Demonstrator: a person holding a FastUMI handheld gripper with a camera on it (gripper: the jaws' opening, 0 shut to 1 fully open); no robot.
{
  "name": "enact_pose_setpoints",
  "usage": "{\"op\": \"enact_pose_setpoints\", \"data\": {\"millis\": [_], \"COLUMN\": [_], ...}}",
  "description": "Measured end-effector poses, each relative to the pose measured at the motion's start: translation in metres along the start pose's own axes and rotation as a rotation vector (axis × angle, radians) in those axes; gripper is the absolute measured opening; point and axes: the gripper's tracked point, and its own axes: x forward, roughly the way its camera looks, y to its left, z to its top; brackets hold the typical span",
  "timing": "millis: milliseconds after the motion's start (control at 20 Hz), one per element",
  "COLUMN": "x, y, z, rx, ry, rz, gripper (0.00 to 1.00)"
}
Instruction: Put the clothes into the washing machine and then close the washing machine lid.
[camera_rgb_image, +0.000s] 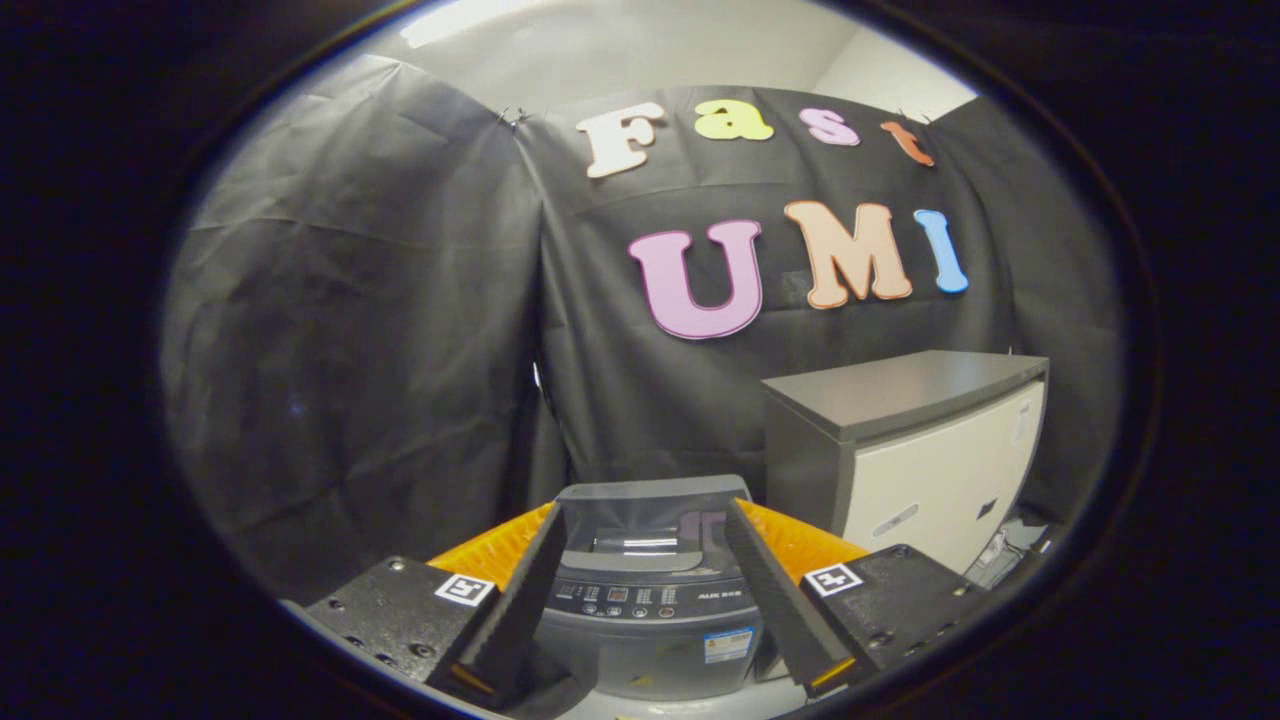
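Observation:
A small grey top-loading washing machine (650, 620) stands just ahead of my gripper (645, 512), between the two fingers. Its lid (650, 495) lies flat on top, with a dark window that catches the light. The control panel (640, 598) with its buttons faces me, and a sticker sits on the front below it. My fingers (525, 590) are spread wide on either side of the machine, touching nothing and holding nothing.
A low cabinet (930, 470) with a grey top and a white front stands to the right of the machine, a little further back. The booth's black cloth wall (380, 350) hangs close behind both.

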Motion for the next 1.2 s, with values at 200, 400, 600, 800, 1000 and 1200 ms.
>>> {"op": "enact_pose_setpoints", "data": {"millis": [200,400,600,800,1000,1200], "x": [-0.029,-0.054,-0.075,-0.098,-0.111,-0.111], "y": [-0.033,-0.054,-0.078,-0.087,-0.108,-0.127], "z": [0.021,0.041,0.039,0.035,0.025,0.008], "rx": [0.036,0.025,-0.038,-0.143,-0.221,-0.167], "ry": [-0.072,-0.110,-0.152,-0.151,-0.136,-0.103], "rz": [-0.032,-0.028,-0.036,-0.004,-0.017,0.000], "gripper": [0.96,0.96,0.96,0.96,0.96,0.96]}}
